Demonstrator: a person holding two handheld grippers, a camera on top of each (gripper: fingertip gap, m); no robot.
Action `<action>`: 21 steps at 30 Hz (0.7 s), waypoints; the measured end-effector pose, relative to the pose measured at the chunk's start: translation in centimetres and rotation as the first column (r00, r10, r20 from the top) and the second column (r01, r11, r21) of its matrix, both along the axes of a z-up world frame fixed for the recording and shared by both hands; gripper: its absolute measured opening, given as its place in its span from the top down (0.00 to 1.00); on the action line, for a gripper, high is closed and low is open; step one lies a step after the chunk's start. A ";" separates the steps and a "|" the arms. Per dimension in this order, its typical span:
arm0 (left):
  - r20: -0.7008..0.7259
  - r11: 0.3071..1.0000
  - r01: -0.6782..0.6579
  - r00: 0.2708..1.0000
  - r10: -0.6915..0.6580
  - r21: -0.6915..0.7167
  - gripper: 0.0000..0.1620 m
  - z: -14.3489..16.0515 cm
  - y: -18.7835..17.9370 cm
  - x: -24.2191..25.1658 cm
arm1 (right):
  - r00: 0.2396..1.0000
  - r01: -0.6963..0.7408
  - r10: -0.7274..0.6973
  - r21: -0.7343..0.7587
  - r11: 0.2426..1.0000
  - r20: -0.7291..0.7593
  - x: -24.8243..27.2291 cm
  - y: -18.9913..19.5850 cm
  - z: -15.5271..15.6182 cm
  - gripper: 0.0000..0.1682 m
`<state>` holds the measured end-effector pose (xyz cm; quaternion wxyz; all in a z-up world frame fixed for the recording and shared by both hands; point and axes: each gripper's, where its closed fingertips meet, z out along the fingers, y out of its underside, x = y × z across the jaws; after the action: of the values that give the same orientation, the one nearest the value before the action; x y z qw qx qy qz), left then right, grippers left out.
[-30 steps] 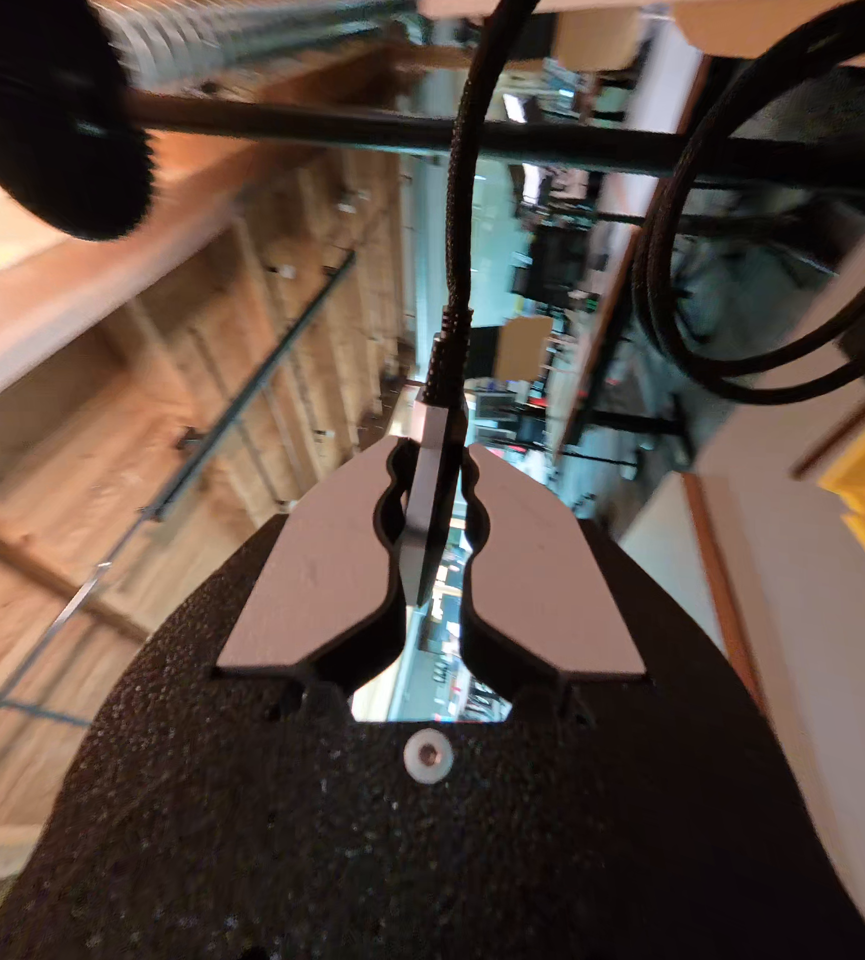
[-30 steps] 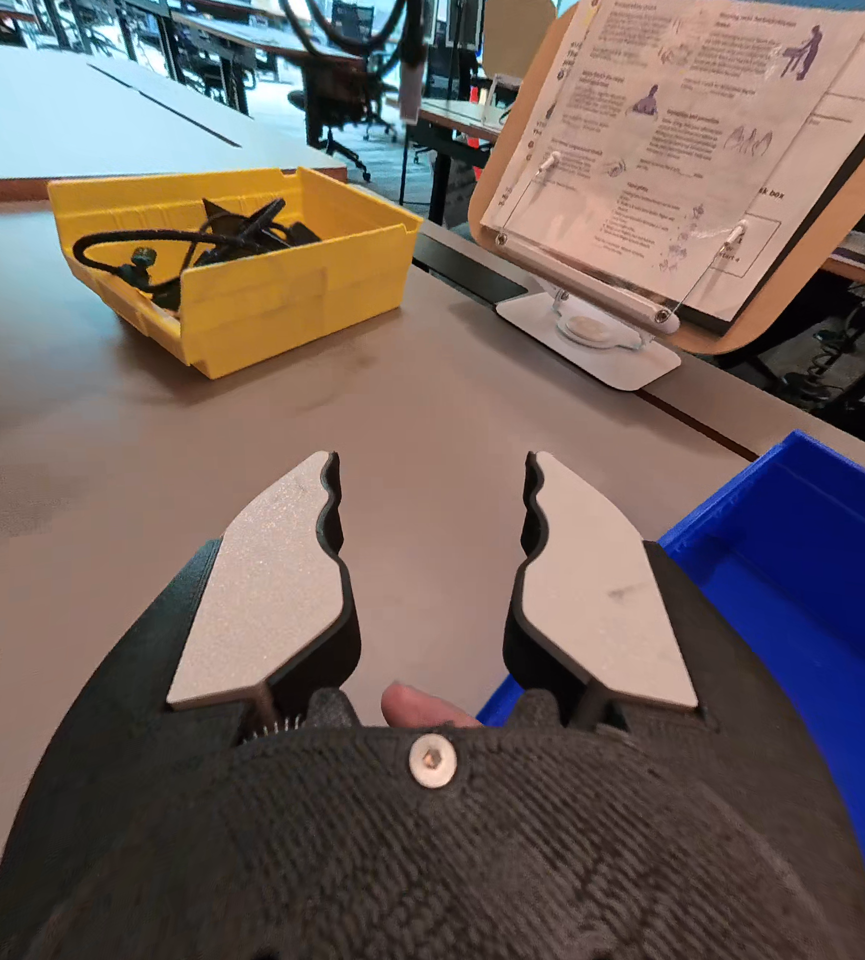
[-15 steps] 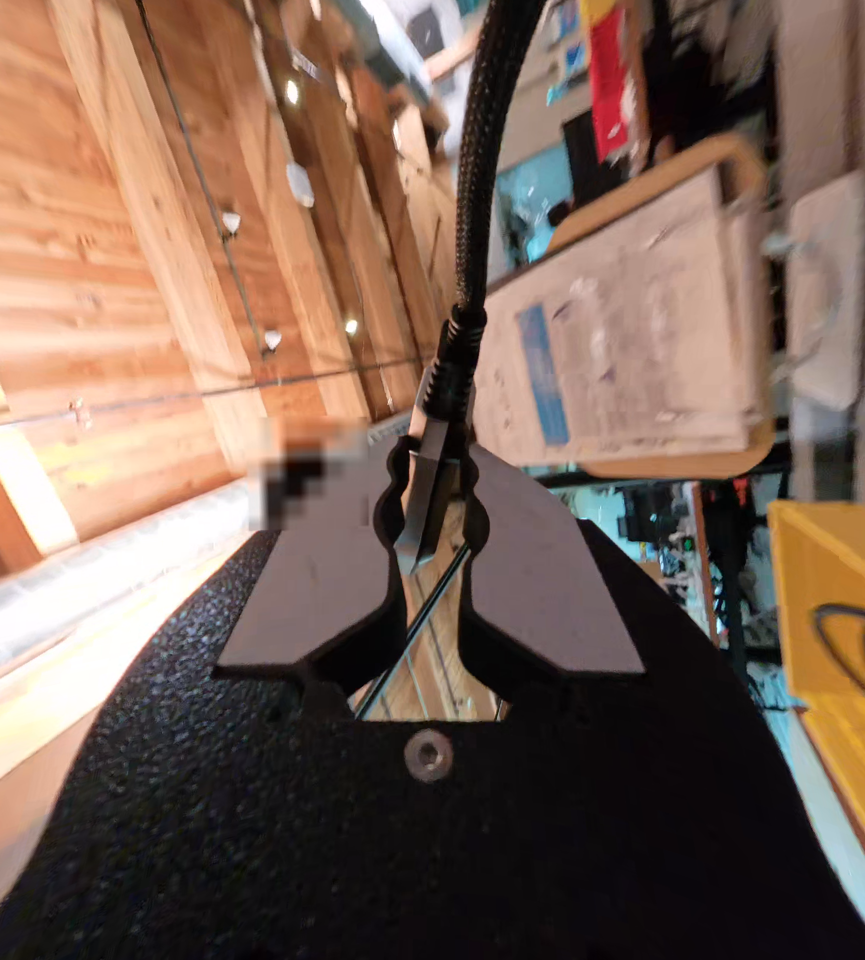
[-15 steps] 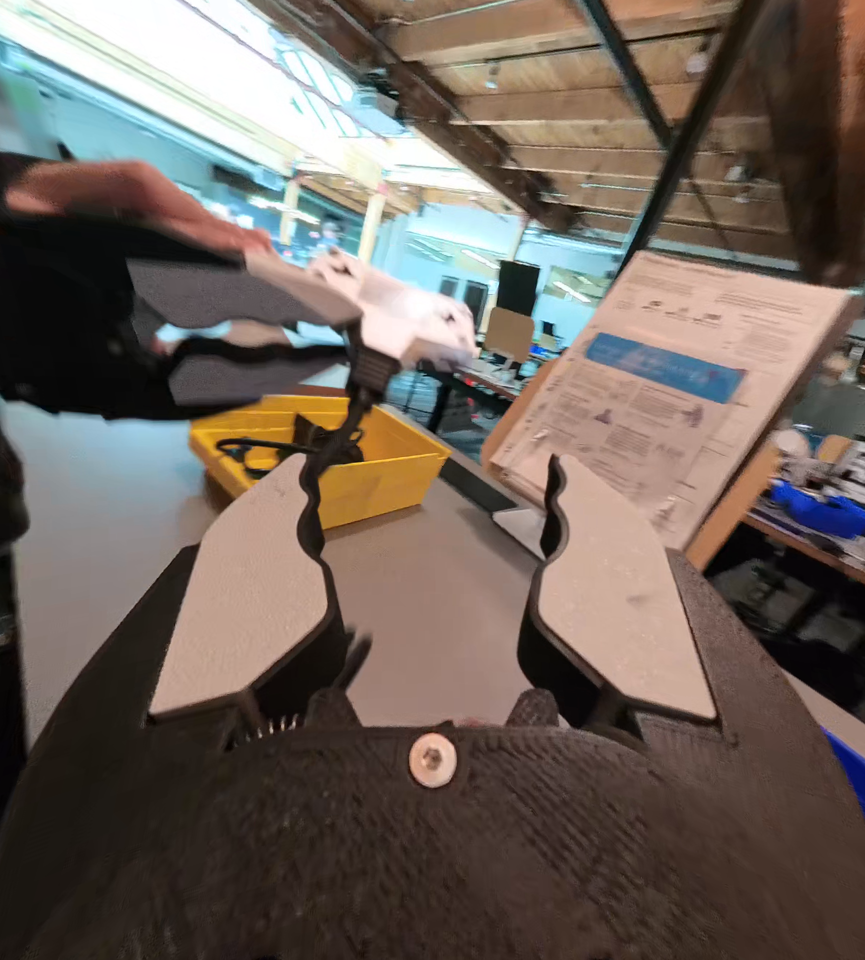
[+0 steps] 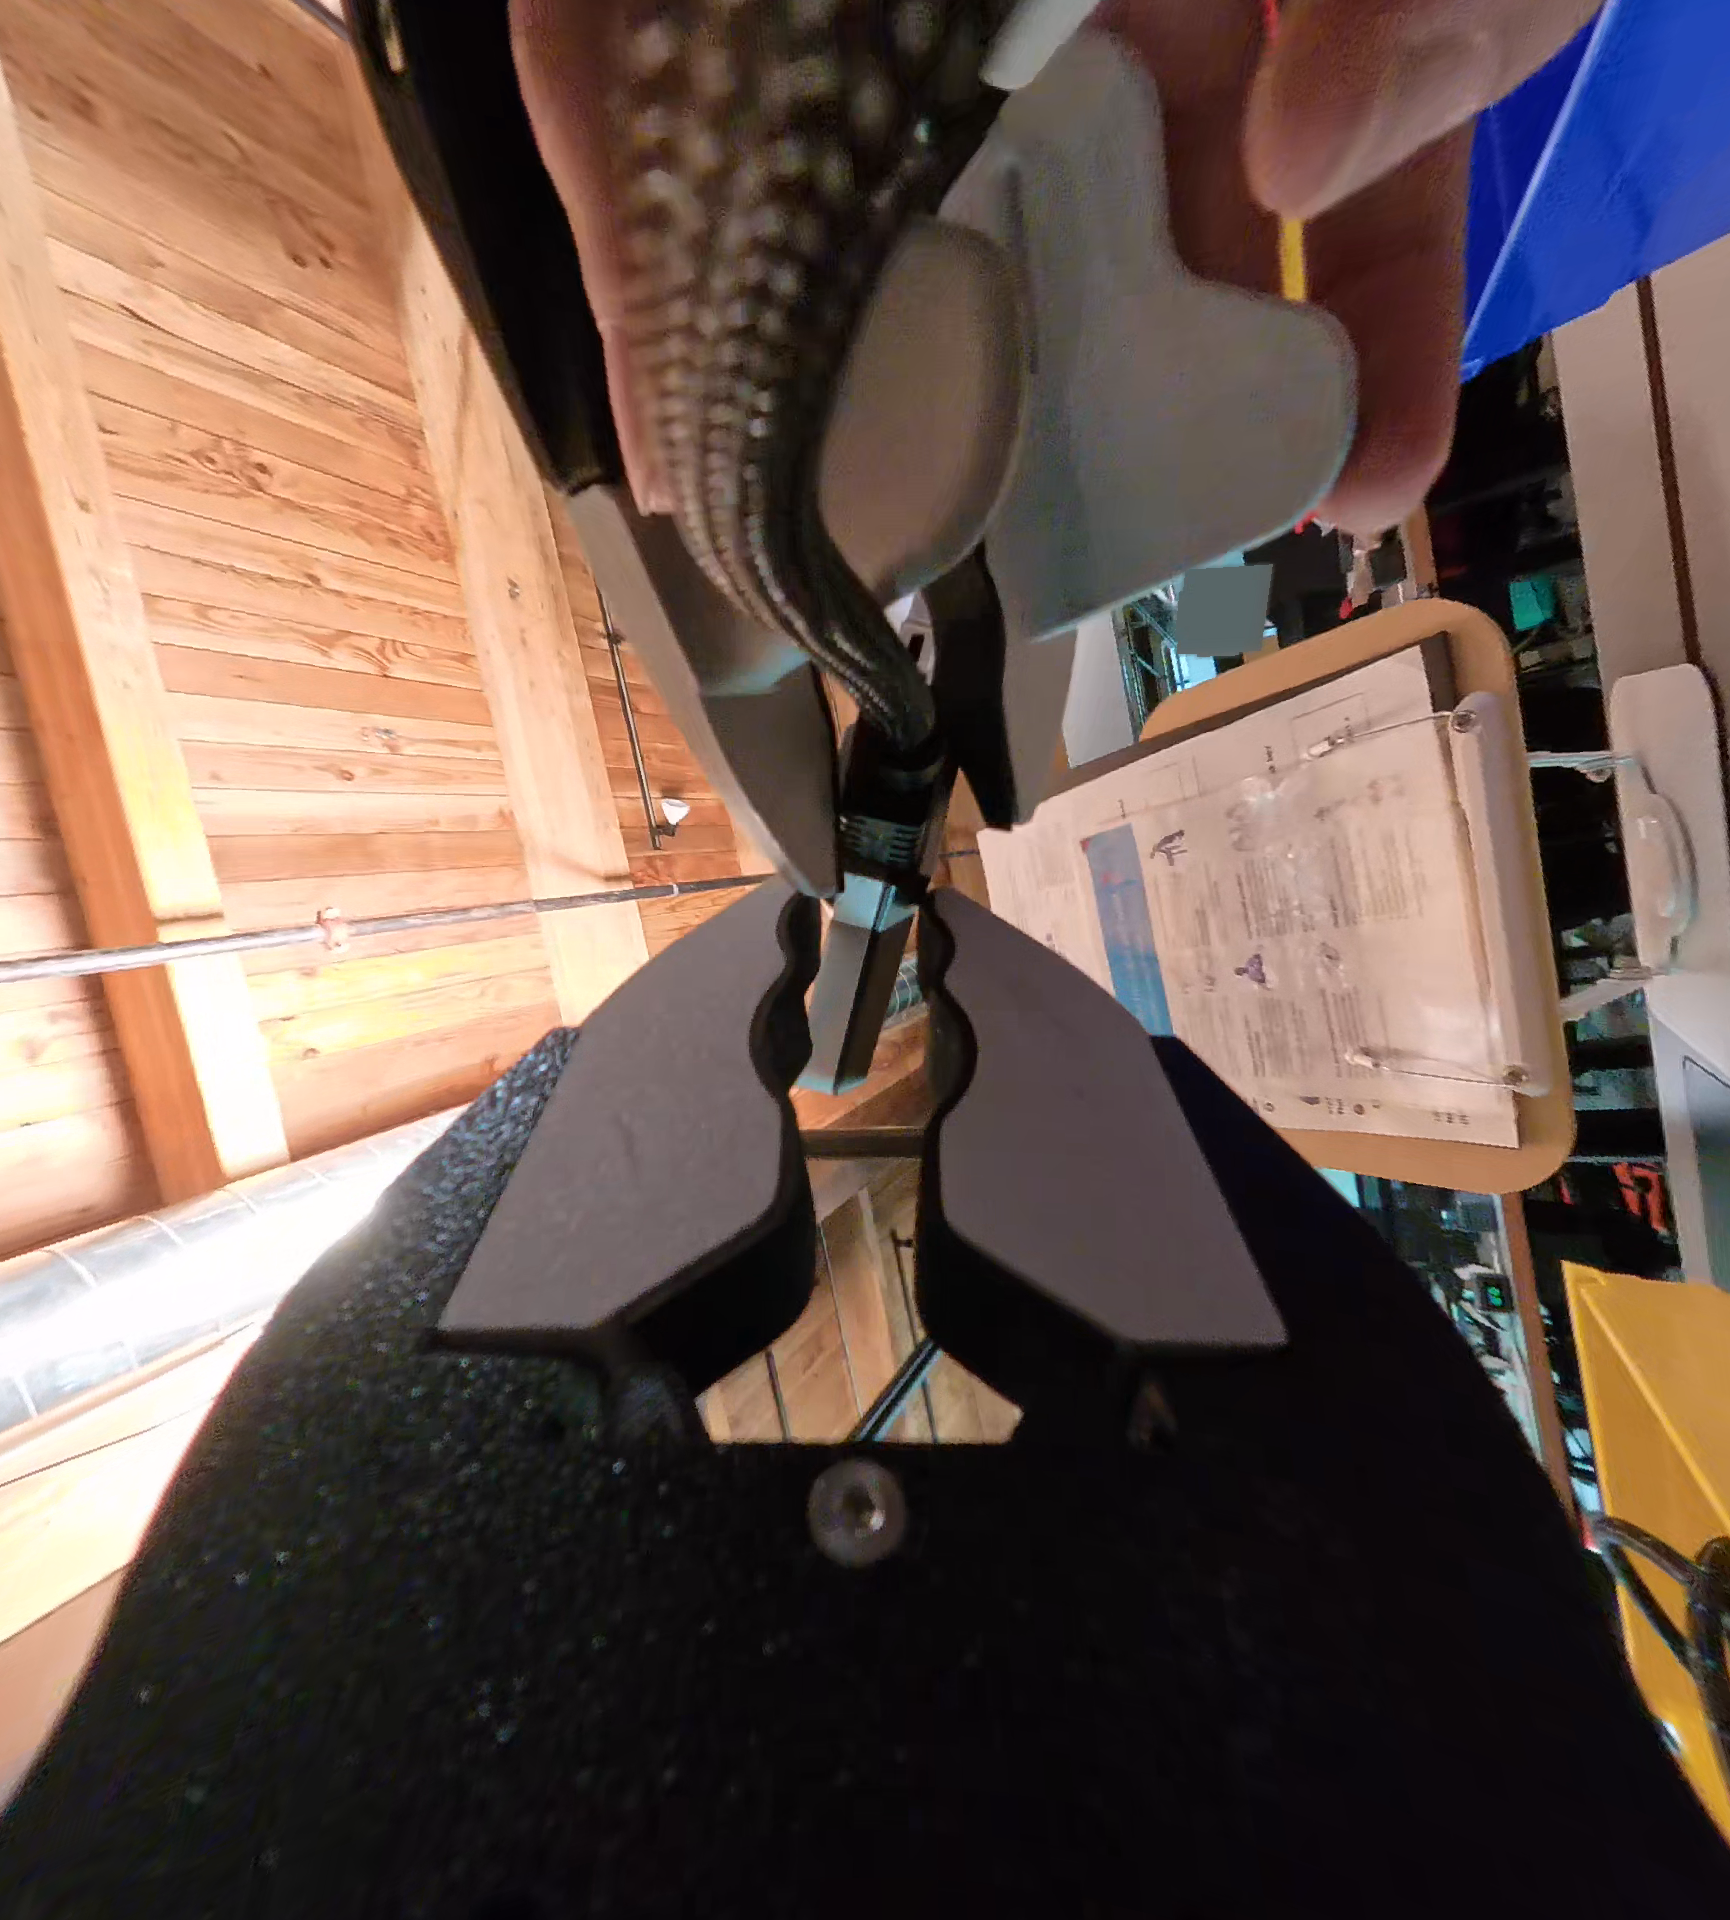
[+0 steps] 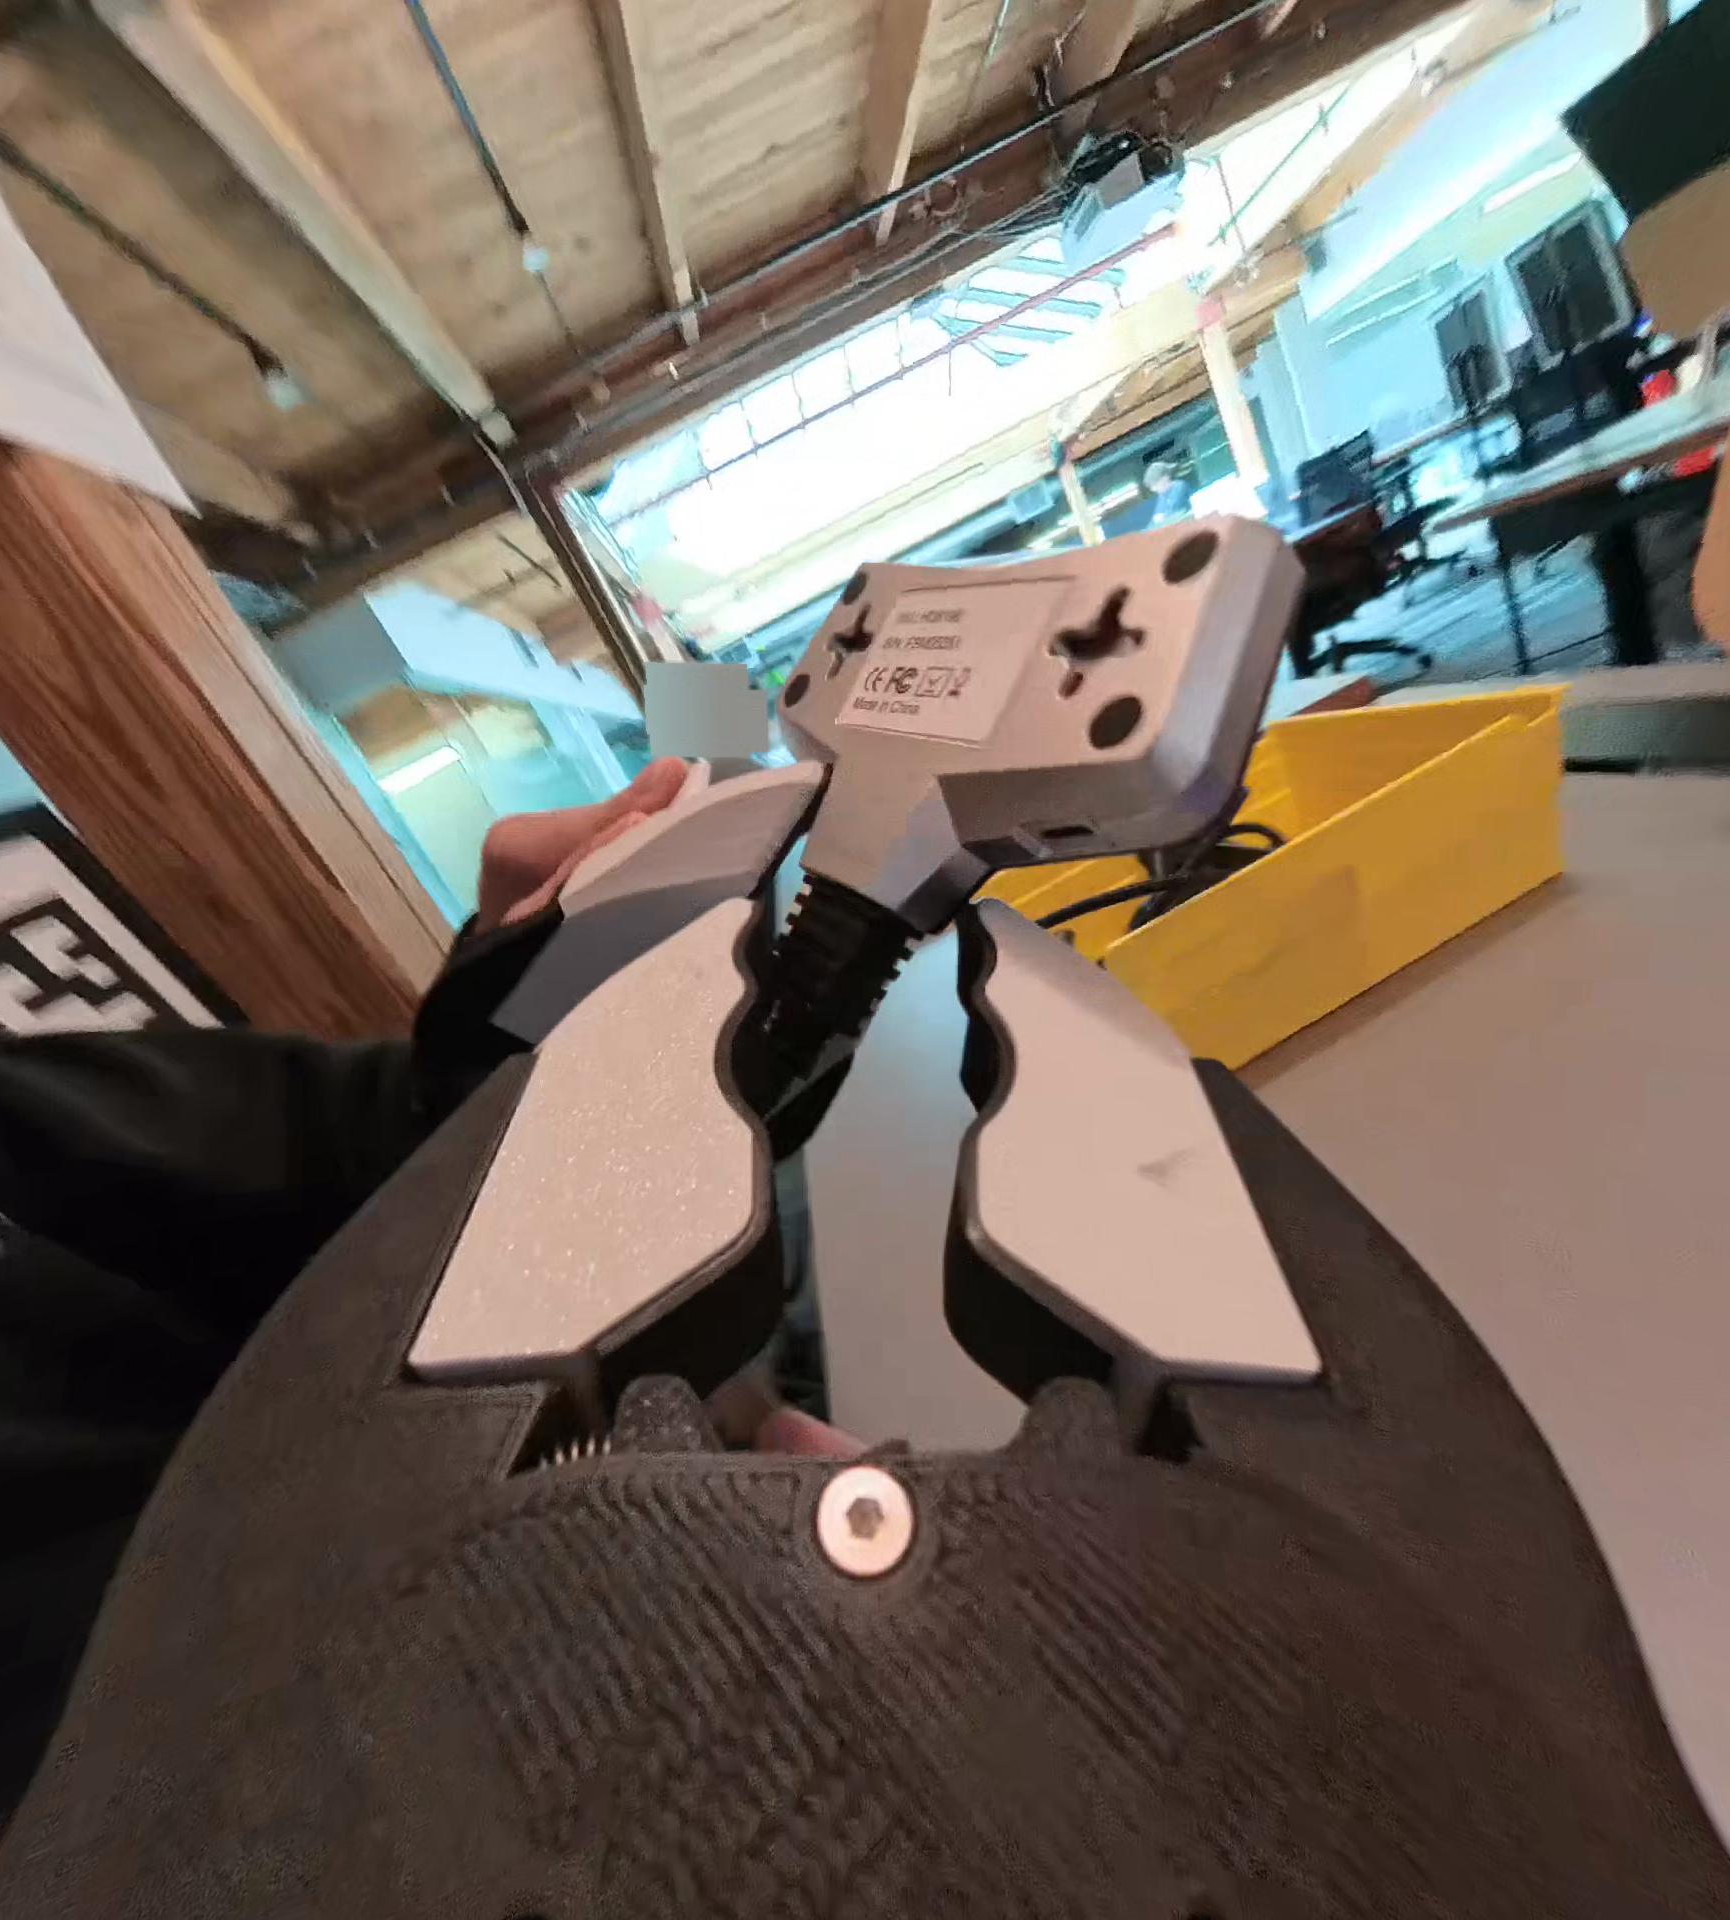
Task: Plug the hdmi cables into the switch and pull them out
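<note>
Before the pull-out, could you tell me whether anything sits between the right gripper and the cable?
Nothing visible: the right gripper, open, straddles the cable just behind its plug; the left gripper clamps that plug.

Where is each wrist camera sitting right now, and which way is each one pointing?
Left wrist view: behind the left gripper, rolled sideways, facing the right gripper, the right hand and wooden ceiling.
Right wrist view: behind the right gripper, tilted up at the switch; left hand, black sleeve show.
Shared: switch, cable, yellow bin.
</note>
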<state>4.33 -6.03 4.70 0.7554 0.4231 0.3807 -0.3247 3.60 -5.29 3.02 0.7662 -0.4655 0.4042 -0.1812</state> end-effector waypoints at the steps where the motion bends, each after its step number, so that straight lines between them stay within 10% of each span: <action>1: -0.014 1.000 0.002 1.000 -0.002 -0.005 0.90 -0.2 -0.1 0.3 | 1.000 -0.021 0.021 0.049 0.999 -0.002 0.2 -0.2 0.0 0.81; 6: -0.093 1.000 0.002 0.996 -0.002 0.004 0.93 -1.4 -0.5 2.1 | 0.999 0.014 -0.010 0.079 0.997 -0.047 1.6 -2.1 -1.4 0.85; 9: -0.413 1.000 -0.013 0.910 0.015 0.007 0.86 -2.1 0.8 4.6 | 0.986 0.164 -0.164 0.049 0.985 0.005 1.2 -5.0 -0.7 0.88; 11: -0.764 1.000 0.007 0.645 0.018 0.028 0.79 -3.3 1.8 5.9 | 0.953 0.301 -0.296 -0.075 0.951 0.070 0.7 -6.3 -0.1 0.90; 14: -0.998 0.987 0.150 0.034 -0.058 -0.052 0.66 -3.1 2.8 3.9 | 0.898 0.434 -0.383 -0.289 0.853 0.217 0.3 -5.6 1.1 0.90; 18: -0.781 0.912 0.297 -0.624 -0.039 -0.283 0.51 0.1 4.0 -0.7 | 0.748 0.654 -0.394 -0.496 0.571 0.533 -0.1 -2.7 2.6 0.91; 21: -0.457 0.848 0.303 -0.886 0.082 -0.435 0.48 1.8 5.3 -2.2 | 0.624 0.779 -0.359 -0.516 0.356 0.694 -0.3 -1.0 3.2 0.91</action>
<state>2.16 -0.72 6.52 -0.3197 -0.0379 0.7149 -0.6206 3.29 -6.29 6.26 0.4316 -0.5126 0.2232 -0.7080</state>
